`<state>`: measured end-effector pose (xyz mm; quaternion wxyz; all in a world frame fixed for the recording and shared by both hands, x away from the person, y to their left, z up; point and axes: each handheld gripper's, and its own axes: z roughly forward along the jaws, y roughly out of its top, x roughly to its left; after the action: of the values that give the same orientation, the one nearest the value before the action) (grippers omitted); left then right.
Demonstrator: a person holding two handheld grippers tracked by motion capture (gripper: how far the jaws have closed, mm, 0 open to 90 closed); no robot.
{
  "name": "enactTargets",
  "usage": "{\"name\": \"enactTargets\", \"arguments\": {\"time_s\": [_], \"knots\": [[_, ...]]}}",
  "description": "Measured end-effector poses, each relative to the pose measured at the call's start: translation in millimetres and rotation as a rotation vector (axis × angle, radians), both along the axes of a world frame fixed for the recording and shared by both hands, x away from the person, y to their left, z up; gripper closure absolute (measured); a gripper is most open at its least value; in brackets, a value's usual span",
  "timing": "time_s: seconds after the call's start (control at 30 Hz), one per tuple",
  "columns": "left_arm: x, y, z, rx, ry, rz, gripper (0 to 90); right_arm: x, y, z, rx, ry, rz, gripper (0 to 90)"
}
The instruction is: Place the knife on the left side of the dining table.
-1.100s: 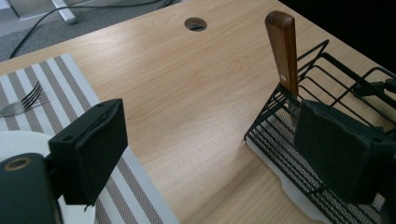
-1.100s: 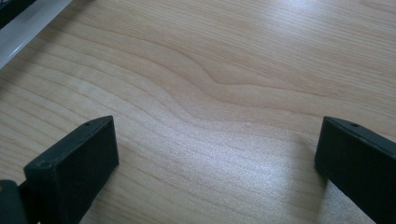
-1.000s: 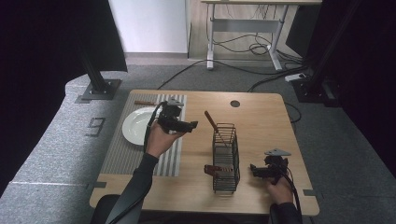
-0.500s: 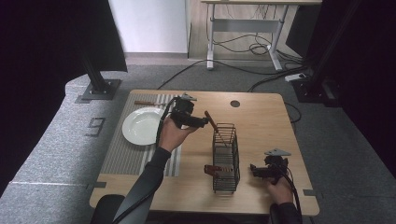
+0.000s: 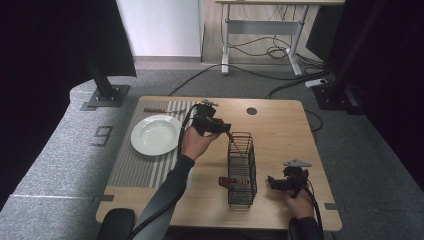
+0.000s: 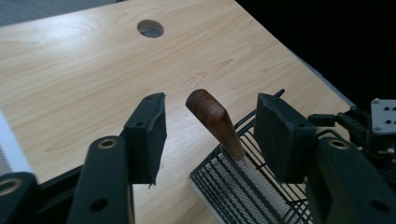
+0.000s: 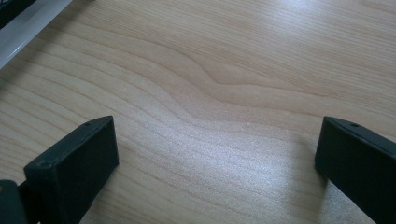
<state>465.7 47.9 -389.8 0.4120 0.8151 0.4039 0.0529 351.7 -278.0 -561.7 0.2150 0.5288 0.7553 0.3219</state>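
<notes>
Left gripper (image 5: 223, 126) at the far end of the wire basket (image 5: 242, 170), jaws either side of a wooden handle (image 6: 214, 122) sticking up tilted out of that end. Jaws just been closing in, handle between them, pads not on it yet: gap visible on both sides in the left gripper view, wider toward the right pad. So not clamped, about half apart.

Handle brown, rounded top, leaning away from the basket's middle; lower part runs down inside the mesh, tool end hidden. 2nd brown-handled utensil (image 5: 228, 181) pokes out sideways through the basket's near left wall.

Basket stands lengthwise mid-table, black wire, right of the striped placemat (image 5: 150, 167). White plate (image 5: 155, 135) on the mat, well apart from the basket. Thin brown stick-like item (image 5: 157, 110) at the mat's far edge, too small to identify.

Right gripper (image 5: 274, 183) parked just right of the basket's near end, jaws wide apart, nothing between them but bare tabletop (image 7: 210, 93).
</notes>
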Motion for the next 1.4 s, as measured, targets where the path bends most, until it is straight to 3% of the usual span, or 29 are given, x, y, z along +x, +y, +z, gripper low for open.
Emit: {"name": "enactTargets", "arguments": {"time_s": [0.4, 0.9, 1.4], "knots": [[4.6, 2.5, -4.8, -0.089, 0.038, 0.012, 65.5, 0.0, 0.0, 0.0, 0.0, 0.0, 0.0, 0.0], [4.6, 7.7, -1.2, -0.195, 0.099, -0.033, 75.4, 0.0, 0.1, 0.0, 0.0, 0.0, 0.0, 0.0], [-3.7, 14.9, 18.8, -0.217, 0.033, -0.065, 79.8, 0.0, 0.1, 0.0, 0.001, 0.001, -0.001, 0.0]]}}
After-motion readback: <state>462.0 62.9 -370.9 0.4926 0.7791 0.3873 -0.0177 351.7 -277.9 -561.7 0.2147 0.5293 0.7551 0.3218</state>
